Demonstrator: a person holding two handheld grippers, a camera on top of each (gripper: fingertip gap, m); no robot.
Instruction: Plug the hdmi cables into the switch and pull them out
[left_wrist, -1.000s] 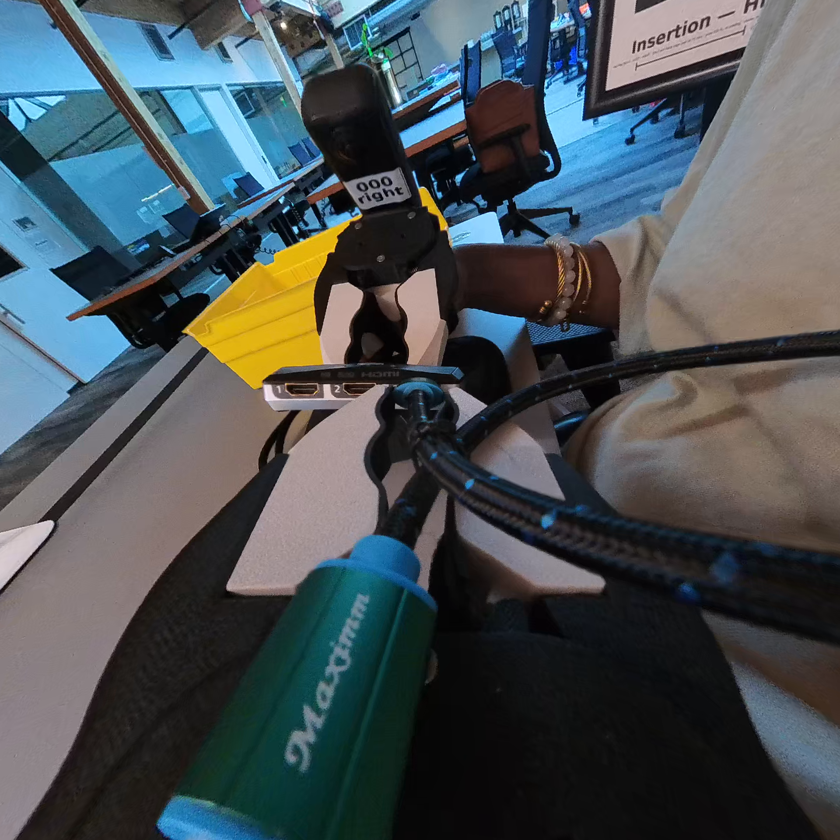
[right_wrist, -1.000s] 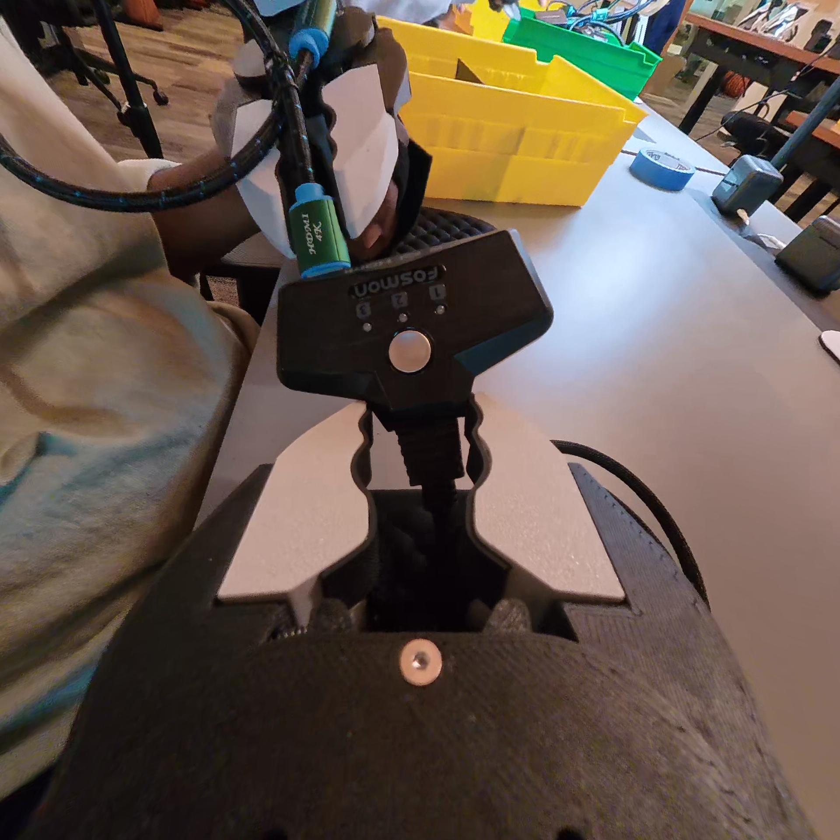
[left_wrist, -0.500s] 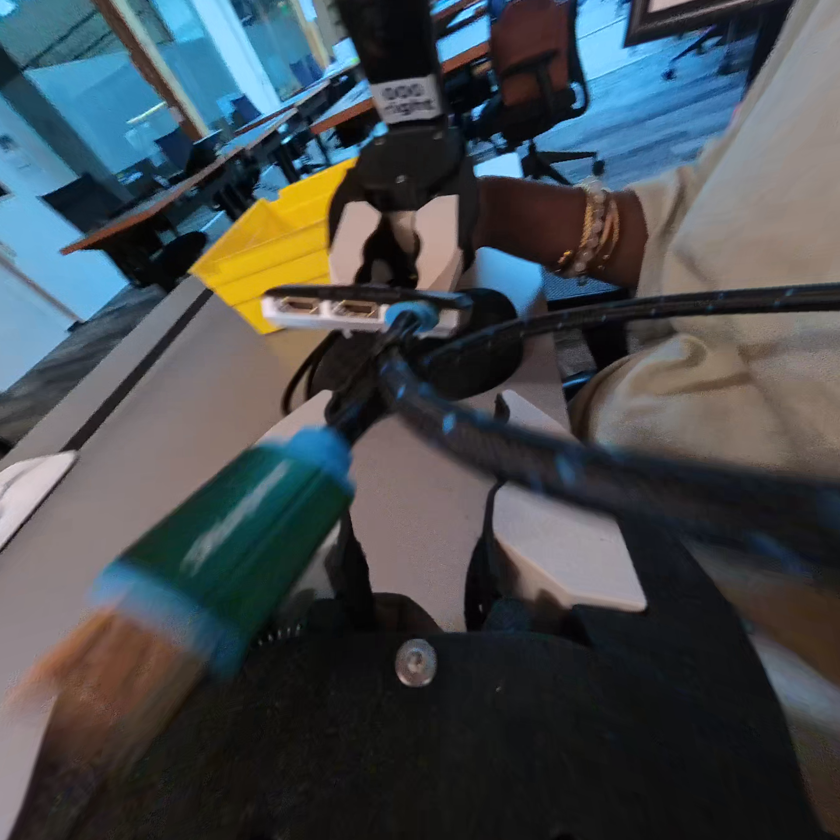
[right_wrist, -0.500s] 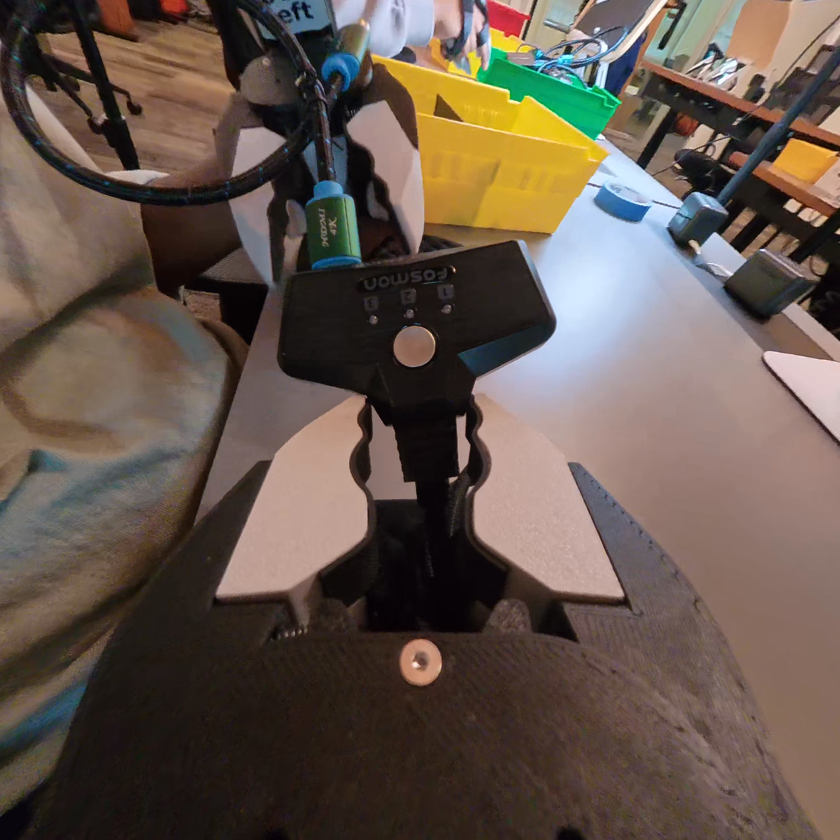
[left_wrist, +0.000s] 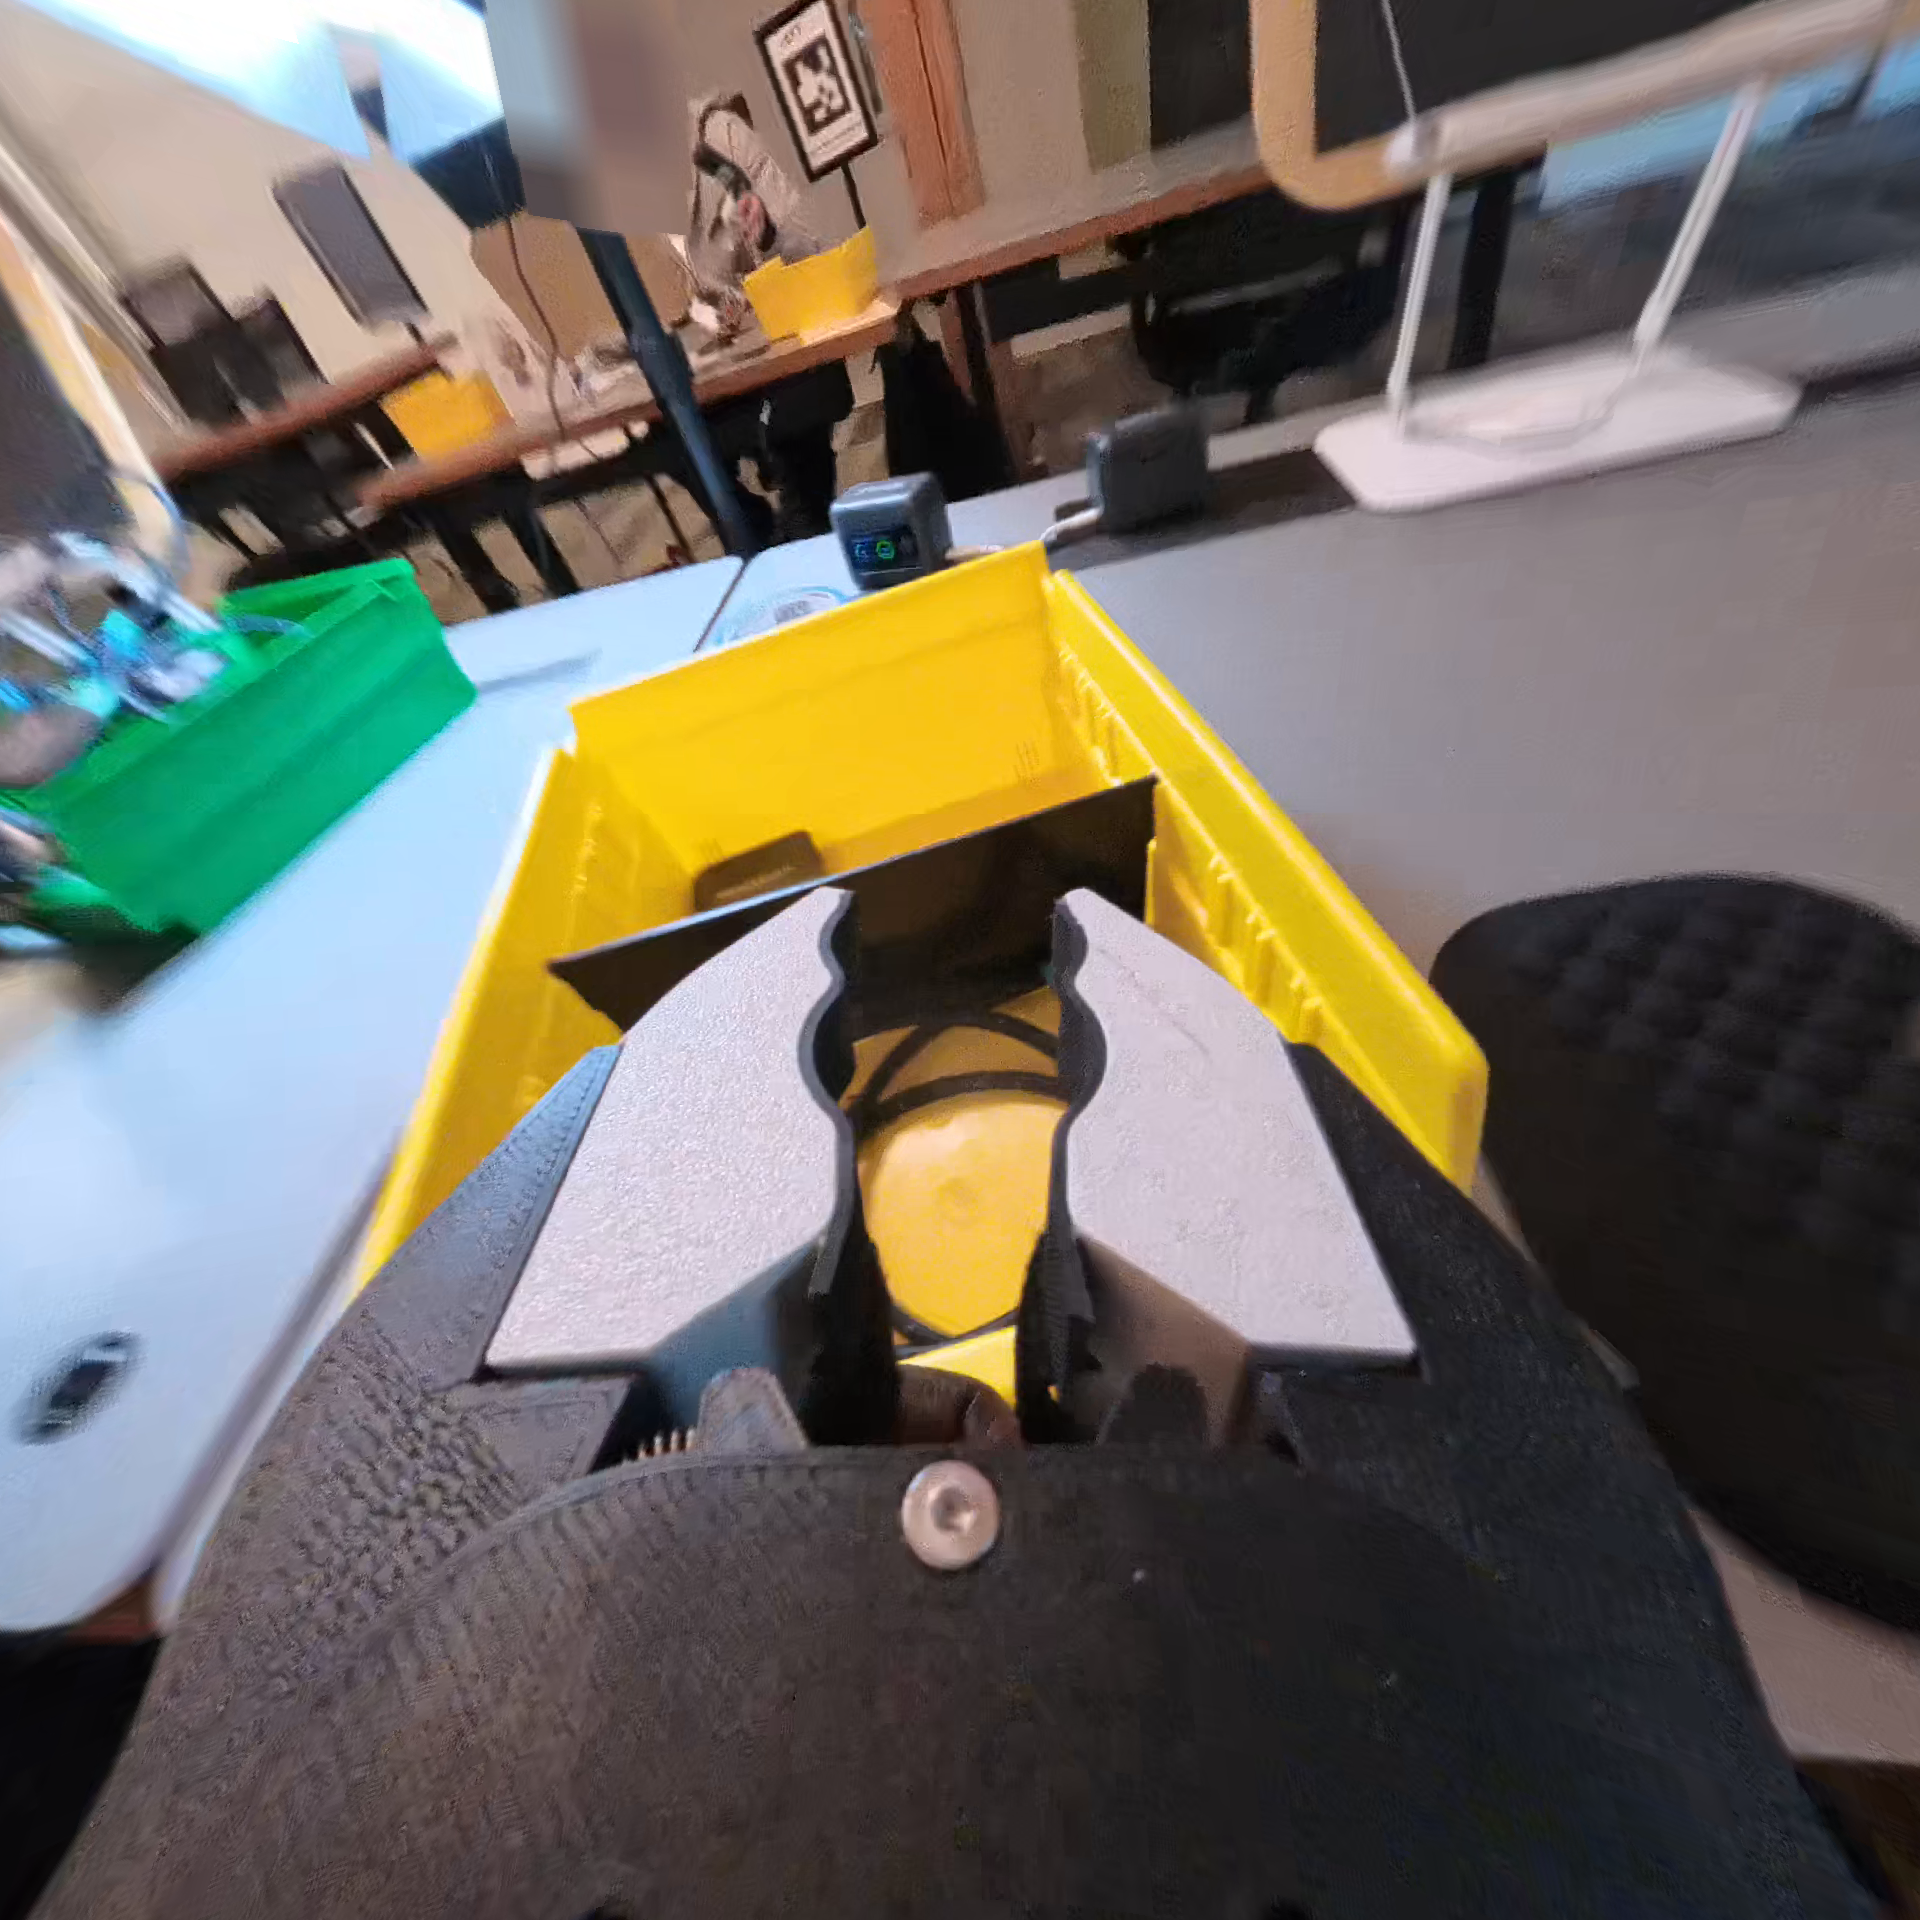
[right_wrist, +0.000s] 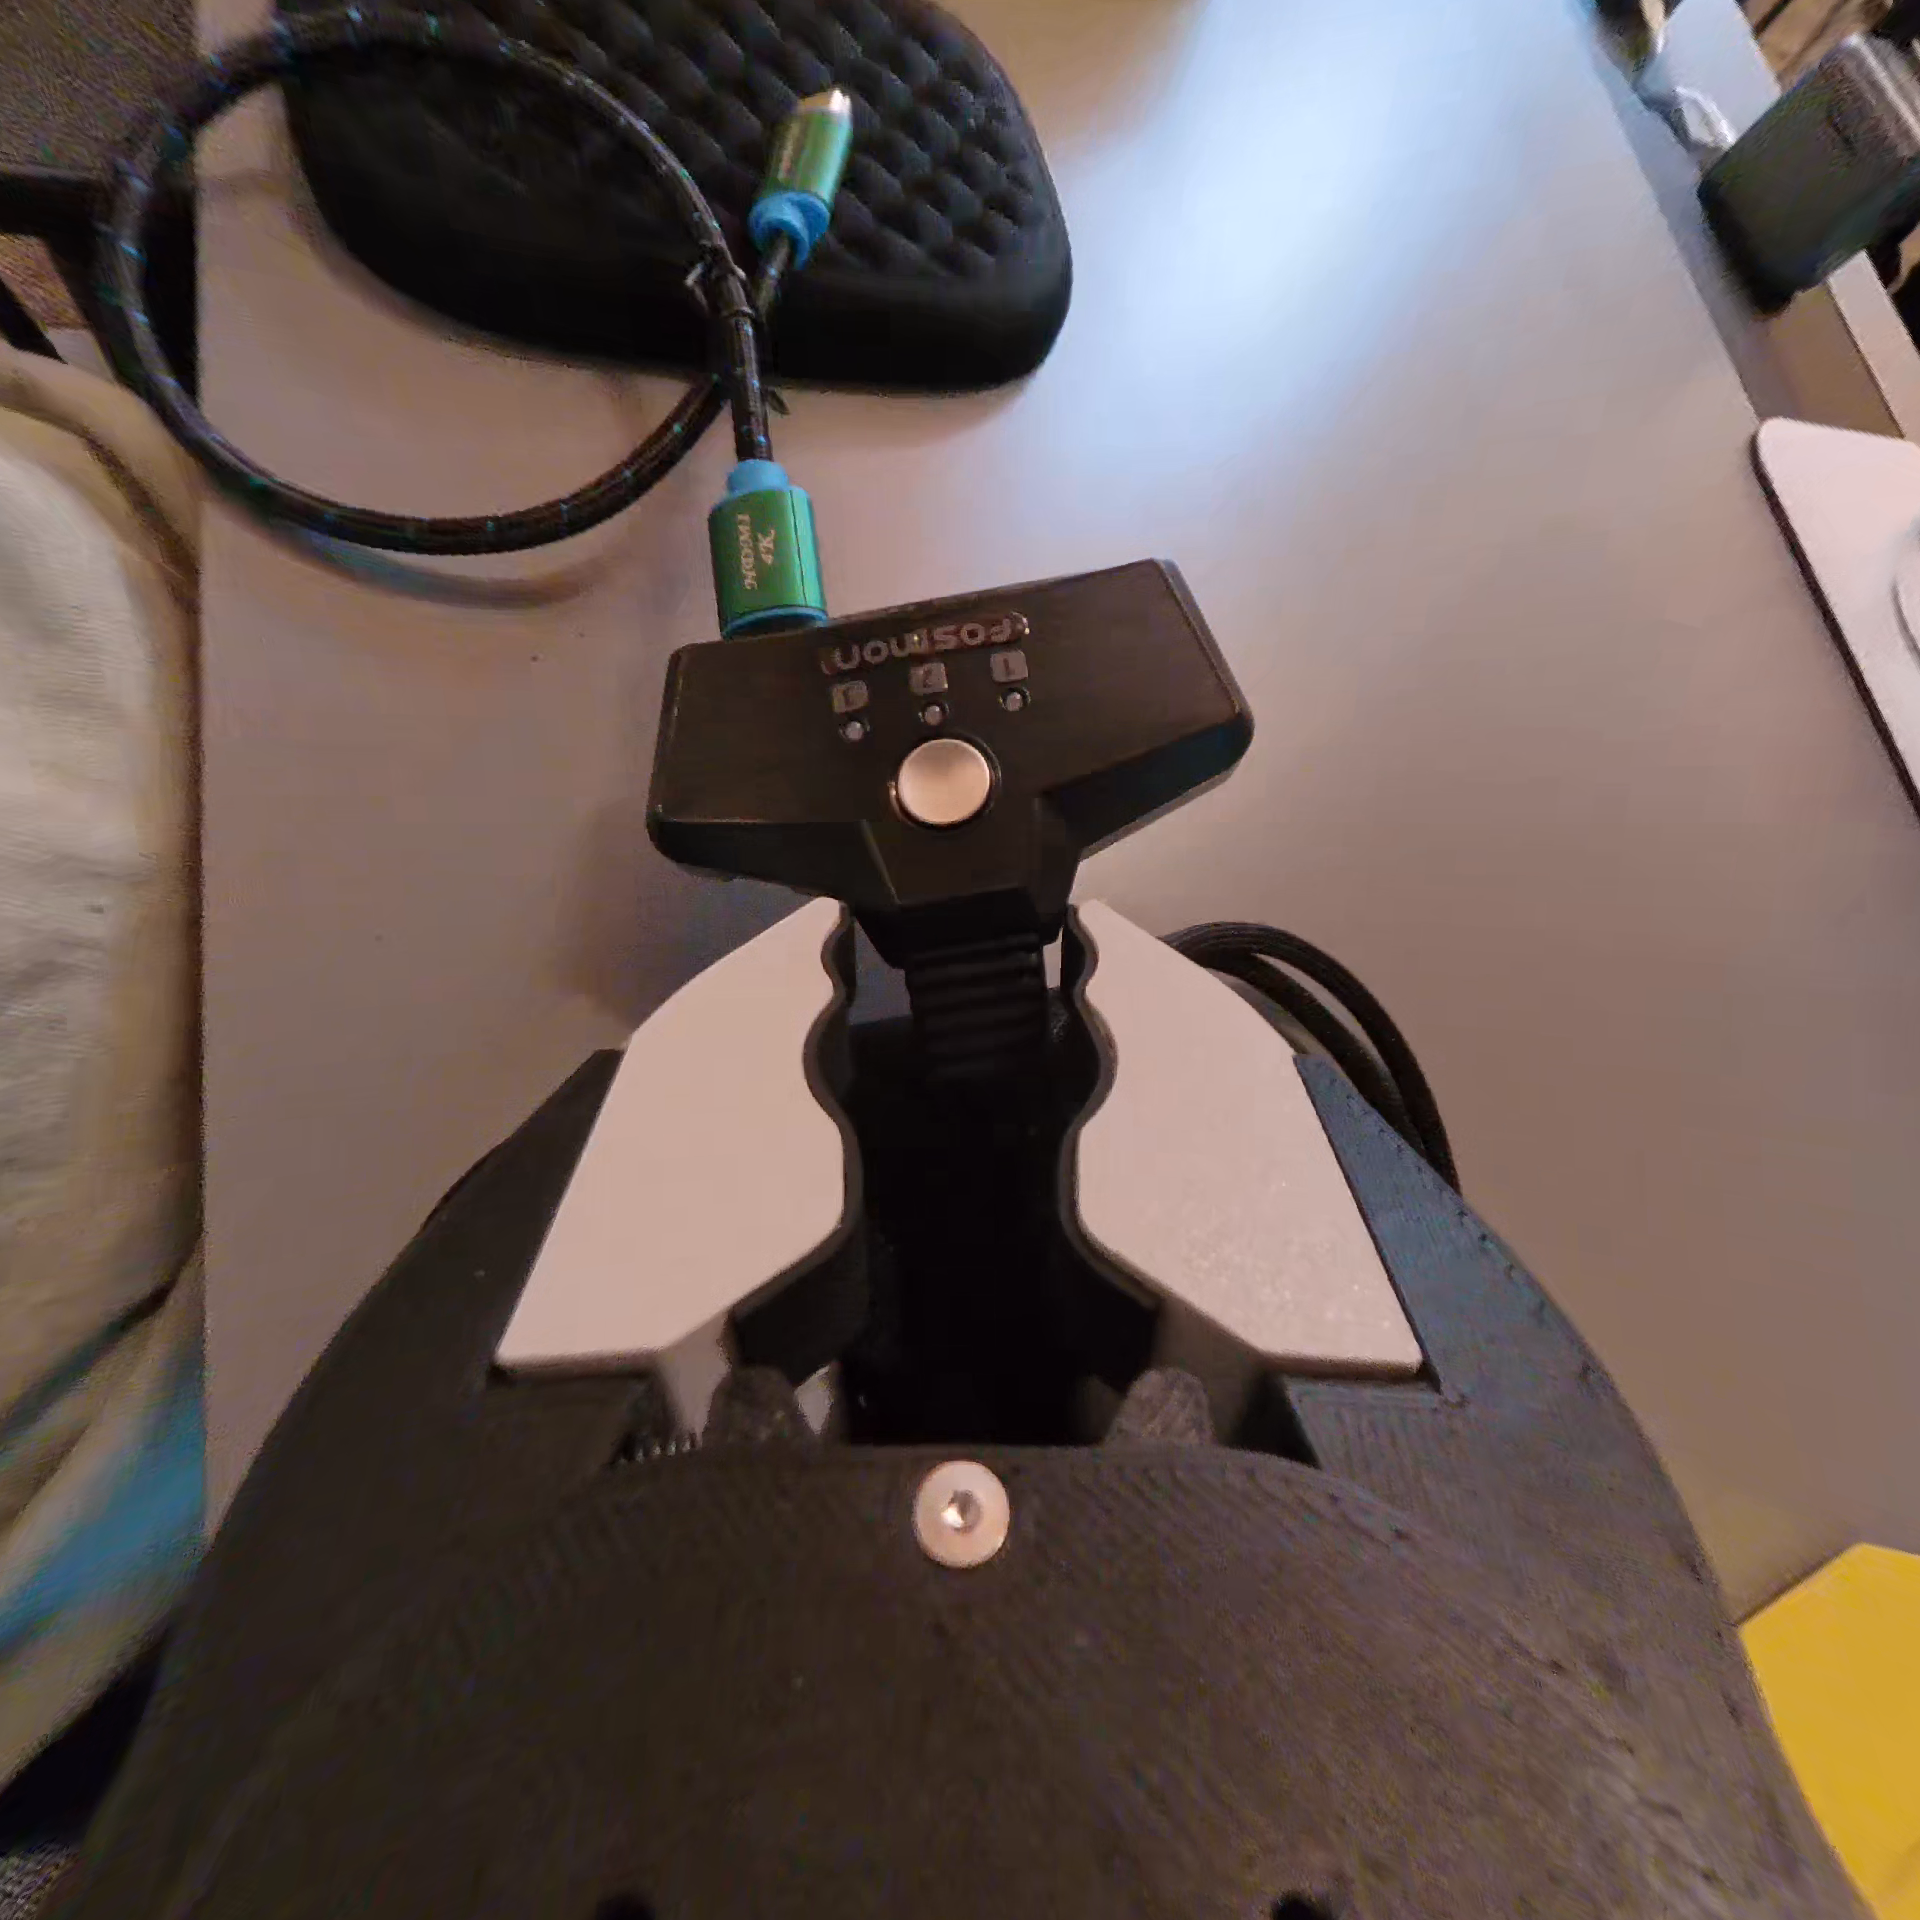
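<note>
switch (right_wrist: 951, 732) held in right jaws above grey table (right_wrist: 1455, 675); left jaws wide over yellow bin (left_wrist: 1299, 940).

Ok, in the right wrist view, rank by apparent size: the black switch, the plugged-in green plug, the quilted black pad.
1. Quilted black pad, though partly cropped and farthest away.
2. Black switch, nearer the camera, so the gap is unsure.
3. Green plug, clearly smallest.

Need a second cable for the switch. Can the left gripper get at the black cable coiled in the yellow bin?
Probably yes. The left gripper hangs open over the yellow bin, the coiled black cable right between its fingers. The black divider stands just beyond, not in the way.
</note>
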